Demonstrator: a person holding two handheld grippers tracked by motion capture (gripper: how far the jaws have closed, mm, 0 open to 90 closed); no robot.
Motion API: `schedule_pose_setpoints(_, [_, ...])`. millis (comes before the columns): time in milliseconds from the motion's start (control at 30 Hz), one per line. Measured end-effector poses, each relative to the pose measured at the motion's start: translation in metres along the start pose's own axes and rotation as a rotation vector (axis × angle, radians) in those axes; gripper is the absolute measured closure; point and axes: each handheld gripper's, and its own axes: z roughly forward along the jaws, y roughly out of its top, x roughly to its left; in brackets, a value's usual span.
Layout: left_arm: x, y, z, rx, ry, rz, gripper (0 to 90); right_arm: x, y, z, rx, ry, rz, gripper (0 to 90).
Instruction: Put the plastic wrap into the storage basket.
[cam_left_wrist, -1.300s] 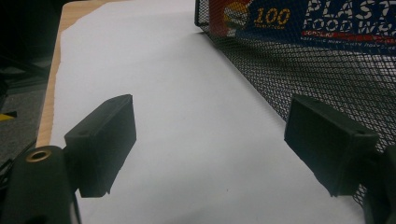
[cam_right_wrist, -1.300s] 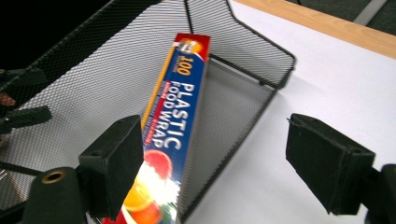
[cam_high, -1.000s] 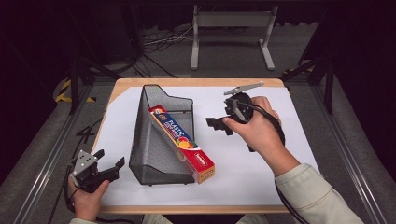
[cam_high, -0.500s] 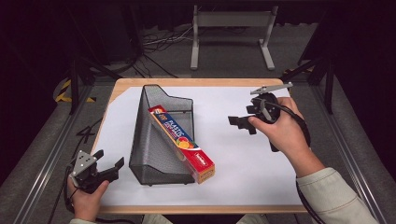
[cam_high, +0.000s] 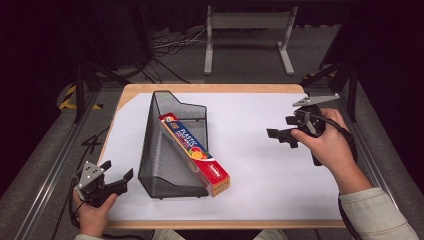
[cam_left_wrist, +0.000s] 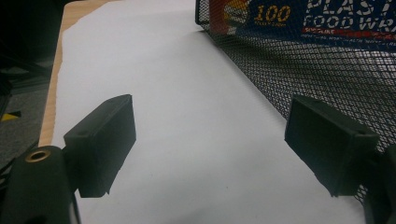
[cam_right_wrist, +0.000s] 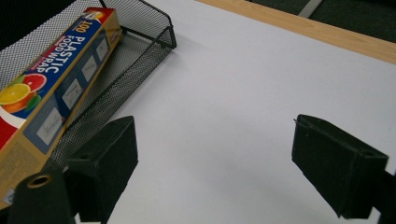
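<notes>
- Mesh file holder lies on white-papered surface; plastic food wrap box slants inside, long axis far-left to near-right.
- Left gripper nearer, fingers released, empty.
- Right gripper well apart, fingers released.

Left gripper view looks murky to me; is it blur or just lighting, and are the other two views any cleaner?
Left gripper view: dim and grainy, its black jaws soft up close, yet the print on the food wrap box still reads through the mesh holder. Right gripper view: brighter, box lettering crisp, near jaws soft. High view: paper evenly lit, surroundings nearly black.
</notes>
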Motion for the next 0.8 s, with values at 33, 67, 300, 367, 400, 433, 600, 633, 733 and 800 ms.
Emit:
schedule_pose_setpoints(33, [0.0,0.0,0.0,-0.001,0.001,0.003,17.0,-0.003,-0.002,-0.001,-0.004,0.0,-0.002,14.8])
schedule_pose_setpoints(67, [-0.001,0.0,0.0,0.002,0.0,0.003,17.0,-0.006,-0.005,-0.001,-0.008,-0.003,0.0,14.8])
schedule_pose_setpoints(300, [0.0,0.0,0.0,0.002,0.004,0.001,17.0,-0.024,-0.024,-0.002,-0.031,-0.025,-0.024,13.4])
schedule_pose_setpoints(367, [0.0,0.0,0.0,0.002,0.002,0.003,17.0,-0.027,-0.03,-0.001,-0.04,-0.024,-0.025,13.1])
schedule_pose_setpoints(400, [0.0,0.0,0.0,0.002,0.002,0.003,17.0,-0.029,-0.033,0.0,-0.043,-0.024,-0.022,13.0])
schedule_pose_setpoints(433, [0.0,0.0,0.0,0.002,0.003,0.003,17.0,-0.029,-0.033,0.0,-0.043,-0.024,-0.022,13.0])
schedule_pose_setpoints(600, [0.0,0.0,0.0,0.002,0.003,0.002,17.0,-0.04,-0.048,0.005,-0.051,-0.05,-0.018,12.4])
schedule_pose_setpoints(633, [0.0,0.0,0.0,0.003,0.004,0.002,17.0,-0.042,-0.052,0.007,-0.047,-0.052,-0.011,12.0])
schedule_pose_setpoints(733, [0.0,0.0,0.0,0.003,0.006,0.001,17.0,-0.044,-0.062,0.012,-0.031,-0.05,0.015,11.8])
schedule_pose_setpoints(800, [0.0,-0.001,0.0,0.002,0.006,0.001,17.0,-0.046,-0.071,0.017,-0.023,-0.049,0.015,11.8])
